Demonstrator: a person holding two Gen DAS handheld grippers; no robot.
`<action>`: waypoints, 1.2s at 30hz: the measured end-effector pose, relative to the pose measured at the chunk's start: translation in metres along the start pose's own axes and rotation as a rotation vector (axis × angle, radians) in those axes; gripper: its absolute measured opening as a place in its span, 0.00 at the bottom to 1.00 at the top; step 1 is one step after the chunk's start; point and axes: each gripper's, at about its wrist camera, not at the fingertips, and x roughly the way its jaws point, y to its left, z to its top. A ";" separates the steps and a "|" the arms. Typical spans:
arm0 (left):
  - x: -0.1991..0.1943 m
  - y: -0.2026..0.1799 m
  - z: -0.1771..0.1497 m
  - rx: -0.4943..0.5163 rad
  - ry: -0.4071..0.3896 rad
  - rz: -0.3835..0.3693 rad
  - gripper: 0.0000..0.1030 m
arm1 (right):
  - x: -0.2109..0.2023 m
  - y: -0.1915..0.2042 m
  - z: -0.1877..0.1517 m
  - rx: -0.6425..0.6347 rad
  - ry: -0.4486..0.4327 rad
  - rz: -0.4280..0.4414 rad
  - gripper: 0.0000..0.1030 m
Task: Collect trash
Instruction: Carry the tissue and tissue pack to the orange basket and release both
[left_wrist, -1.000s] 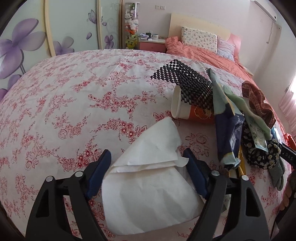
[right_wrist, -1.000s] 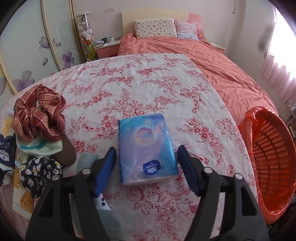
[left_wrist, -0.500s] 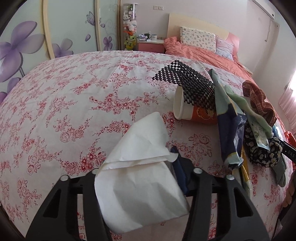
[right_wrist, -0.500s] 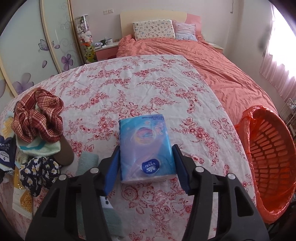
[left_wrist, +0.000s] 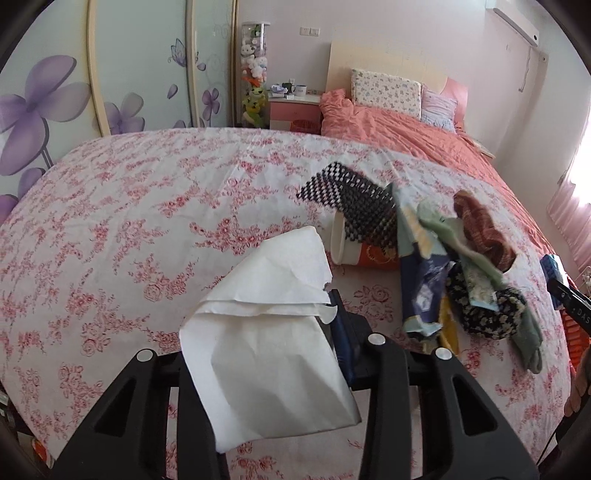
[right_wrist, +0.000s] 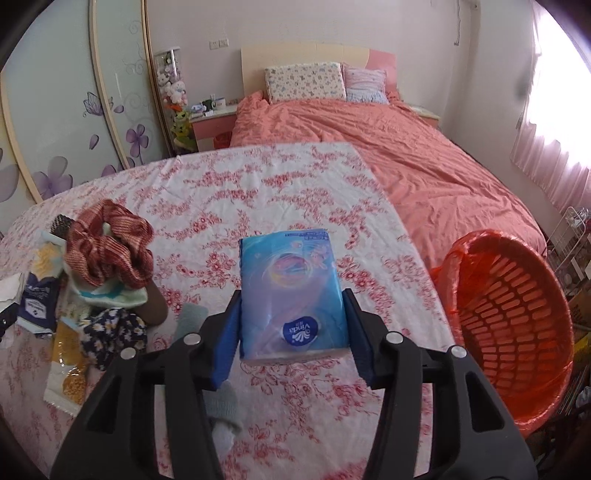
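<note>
Since one second ago: both pairs of fingers closed from spread to pinching, and both loads lifted a little off the bench.

Left gripper (left_wrist: 295, 325) now pinching the white tissue (left_wrist: 269, 332); left finger hidden behind the paper, only the right blue pad (left_wrist: 340, 332) visible, pressed against the sheet. Tissue thin, creased, folded over itself, one torn corner at the right; pointed end reaching far from the fingers, loose lower edge hanging near the camera. Likely to flap and slip easily.

Right gripper (right_wrist: 293, 325) pinching the blue tissue pack (right_wrist: 293, 291), one pad on each long side. Long axis of the pack running straight away from the fingers, near to far; logo at the near end. Soft plastic wrap, slightly squeezed, grip looking firm.

Deciding relation for the coming move: orange basket (right_wrist: 513, 328), lined with an orange bag, standing off the right edge of the bench, to the right of the pack and near. Right hand clearly nearer to it; left hand well apart, with the pile of clothes (right_wrist: 107, 254) and the paper cup (left_wrist: 354, 251) between. Probably a swing to the right for the pack first, then the tissue across the floral cloth (left_wrist: 129, 221).
</note>
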 end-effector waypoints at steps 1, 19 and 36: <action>-0.004 -0.002 0.001 0.002 -0.006 -0.001 0.37 | -0.008 -0.003 0.001 0.004 -0.011 0.004 0.50; -0.072 -0.127 0.004 0.195 -0.098 -0.231 0.37 | -0.126 -0.091 -0.018 0.122 -0.187 -0.091 0.50; -0.068 -0.289 -0.019 0.370 -0.057 -0.539 0.37 | -0.132 -0.189 -0.047 0.294 -0.220 -0.174 0.50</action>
